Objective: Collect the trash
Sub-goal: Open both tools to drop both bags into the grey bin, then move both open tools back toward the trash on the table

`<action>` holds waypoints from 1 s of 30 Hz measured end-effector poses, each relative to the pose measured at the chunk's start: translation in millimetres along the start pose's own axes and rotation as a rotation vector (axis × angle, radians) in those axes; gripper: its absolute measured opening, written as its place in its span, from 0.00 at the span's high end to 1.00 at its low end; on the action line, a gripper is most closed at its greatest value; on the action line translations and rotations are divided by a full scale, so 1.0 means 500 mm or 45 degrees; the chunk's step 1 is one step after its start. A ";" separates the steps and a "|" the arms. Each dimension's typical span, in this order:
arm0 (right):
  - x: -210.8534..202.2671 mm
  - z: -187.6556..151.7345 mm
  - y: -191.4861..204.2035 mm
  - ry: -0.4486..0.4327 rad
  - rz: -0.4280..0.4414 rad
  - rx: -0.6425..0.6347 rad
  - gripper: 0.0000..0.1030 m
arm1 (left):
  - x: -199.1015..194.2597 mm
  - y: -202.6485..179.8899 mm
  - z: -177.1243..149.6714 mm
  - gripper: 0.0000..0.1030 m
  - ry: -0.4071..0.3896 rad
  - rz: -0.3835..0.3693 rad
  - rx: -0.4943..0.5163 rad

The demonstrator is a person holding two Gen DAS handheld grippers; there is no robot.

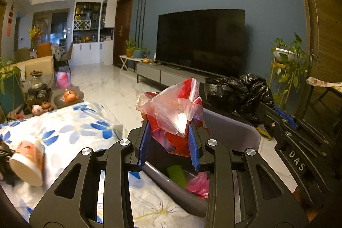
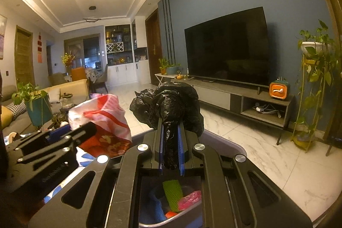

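Note:
My left gripper [image 1: 168,123] is shut on a crumpled red and white plastic bag [image 1: 171,104], pinched between its blue pads [image 1: 143,142]. It hangs just above a grey bin [image 1: 235,124] that holds a green foam net [image 1: 176,175] and pink plastic [image 1: 198,184]. My right gripper [image 2: 170,123] is shut on a bunched black trash bag [image 2: 168,99] over the same bin [image 2: 224,140]. Each gripper shows in the other's view: the left gripper [image 2: 61,131] with the red bag [image 2: 102,119] sits left of the right one, and the right gripper [image 1: 288,121] holds the black bag [image 1: 239,95].
A table with a blue-flowered cloth [image 1: 70,127] lies to the left, with a paper cup [image 1: 27,161] on its side. Tea ware [image 1: 40,108] stands at its far end. Ahead are a marble floor [image 2: 256,142], a TV [image 2: 226,46] on a low cabinet [image 2: 245,99], and a plant stand [image 2: 314,87].

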State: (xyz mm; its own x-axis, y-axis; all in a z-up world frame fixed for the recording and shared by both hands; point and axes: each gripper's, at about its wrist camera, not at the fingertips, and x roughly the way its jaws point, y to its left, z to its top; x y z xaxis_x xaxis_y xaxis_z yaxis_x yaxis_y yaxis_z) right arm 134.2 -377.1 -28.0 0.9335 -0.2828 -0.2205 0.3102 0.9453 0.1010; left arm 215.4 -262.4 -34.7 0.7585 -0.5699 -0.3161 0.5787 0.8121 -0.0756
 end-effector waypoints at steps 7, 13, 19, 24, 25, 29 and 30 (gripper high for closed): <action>0.017 -0.014 -0.003 0.016 0.006 0.026 0.88 | 0.044 0.007 -0.013 0.70 0.046 -0.031 -0.026; 0.029 -0.013 -0.014 0.022 0.022 0.042 0.87 | 0.062 0.008 -0.023 0.68 0.073 -0.060 -0.029; 0.029 -0.008 -0.017 0.011 0.023 0.035 0.76 | 0.072 -0.001 -0.026 0.45 0.074 -0.075 -0.009; 0.028 -0.009 -0.020 0.010 0.013 0.038 0.65 | 0.064 0.004 -0.030 0.30 0.055 -0.055 -0.014; 0.026 -0.009 -0.019 0.011 0.014 0.038 0.64 | 0.060 0.007 -0.030 0.27 0.048 -0.043 -0.018; 0.022 -0.010 -0.017 0.004 0.009 0.035 0.54 | 0.036 0.017 -0.029 0.21 0.031 0.000 -0.034; 0.020 -0.010 -0.017 0.002 0.010 0.034 0.49 | 0.025 0.020 -0.031 0.19 0.022 0.023 -0.033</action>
State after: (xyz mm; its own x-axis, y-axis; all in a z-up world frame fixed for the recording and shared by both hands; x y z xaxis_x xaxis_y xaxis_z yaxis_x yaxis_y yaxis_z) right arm 139.8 -387.3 -36.1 0.9356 -0.2754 -0.2211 0.3079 0.9427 0.1286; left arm 226.0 -259.1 -54.0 0.7635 -0.5529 -0.3337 0.5565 0.8254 -0.0943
